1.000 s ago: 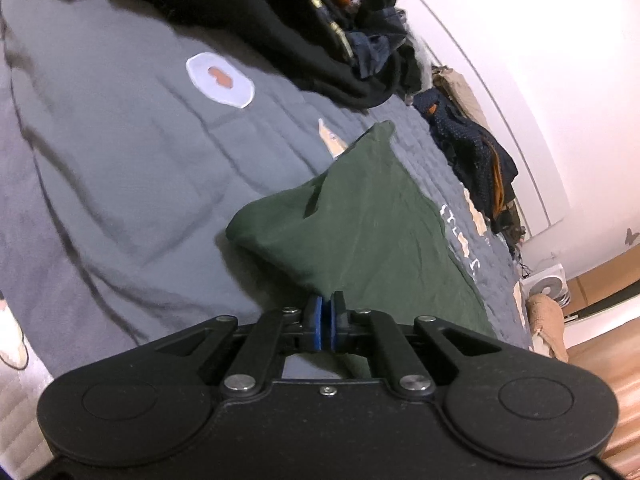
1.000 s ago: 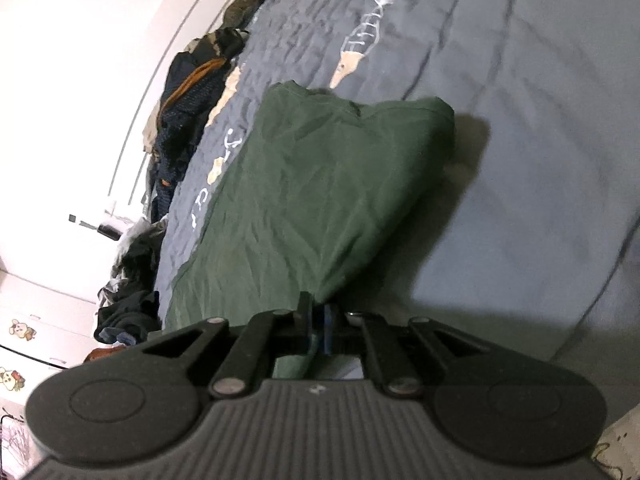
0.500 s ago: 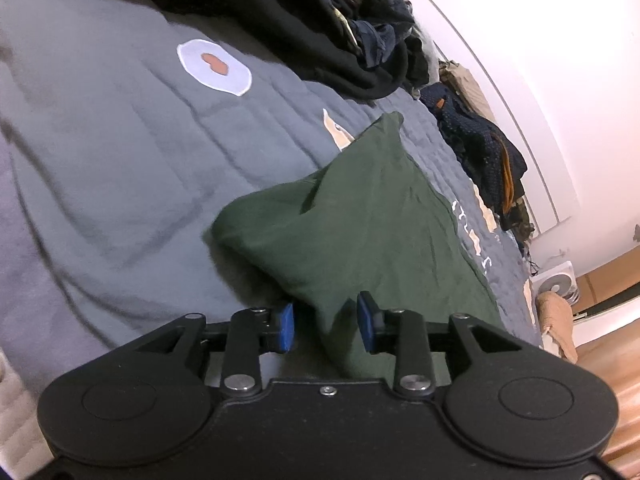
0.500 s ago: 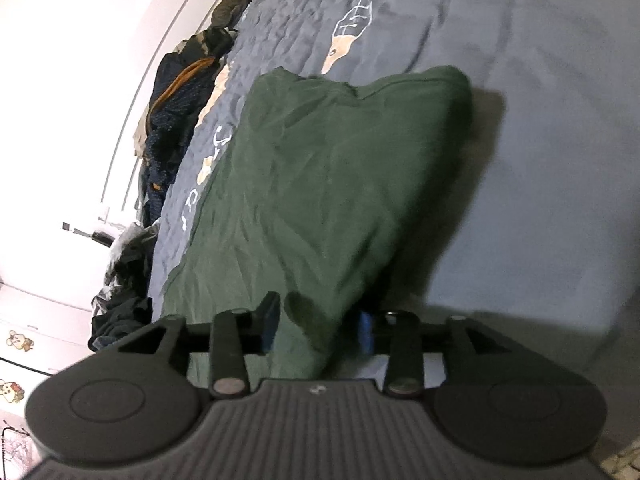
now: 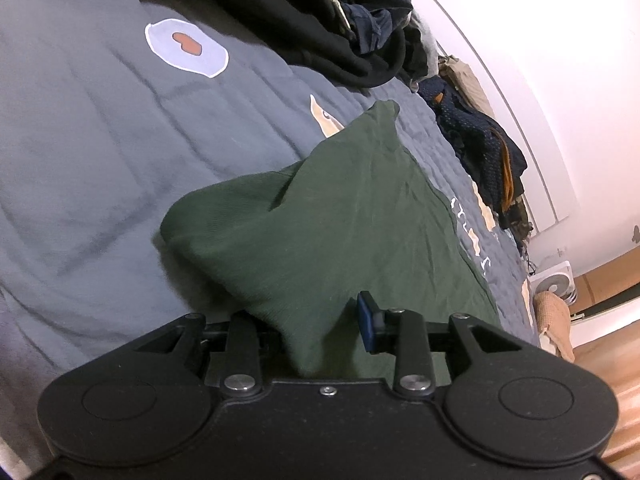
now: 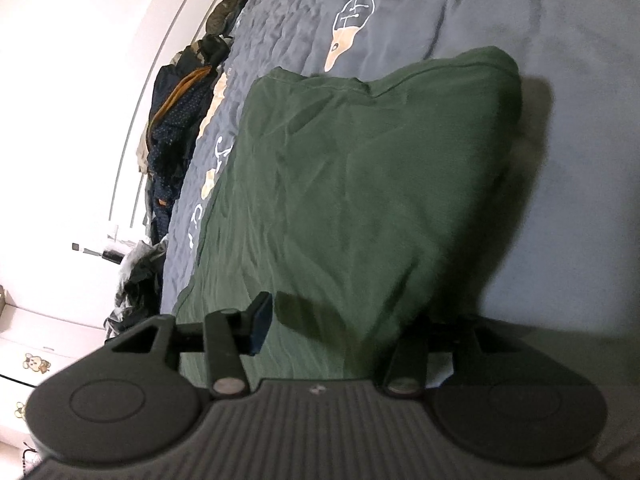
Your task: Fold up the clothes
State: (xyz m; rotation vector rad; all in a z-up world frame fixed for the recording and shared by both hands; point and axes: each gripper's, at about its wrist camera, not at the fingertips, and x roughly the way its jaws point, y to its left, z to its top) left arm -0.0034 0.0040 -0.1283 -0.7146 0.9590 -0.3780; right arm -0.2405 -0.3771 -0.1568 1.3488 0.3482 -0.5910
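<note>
A dark green garment (image 5: 340, 220) lies folded on the grey bedspread (image 5: 80, 140), its doubled edge nearest to me. My left gripper (image 5: 316, 328) is at the near left corner of that edge. Its jaws stand apart with loose cloth between them; the blue right pad (image 5: 368, 322) is clear of the fabric and the left pad is hidden behind it. In the right wrist view the same garment (image 6: 360, 180) fills the middle. My right gripper (image 6: 340, 328) is at the near right corner and its jaws are opening, with cloth between them but not pinched.
A heap of dark clothes (image 5: 320, 12) covers the far end of the bed. More navy clothes (image 5: 480, 148) are piled along the white wall, also seen from the right (image 6: 176, 120). A small white fan (image 5: 554, 284) stands on the floor past the bed. A white cabinet (image 6: 24, 344) stands lower left.
Both grippers were shut on the garment's near edge and have let go, their jaws now apart. The cloth has settled onto the bed, and both grippers have sunk a little toward it.
</note>
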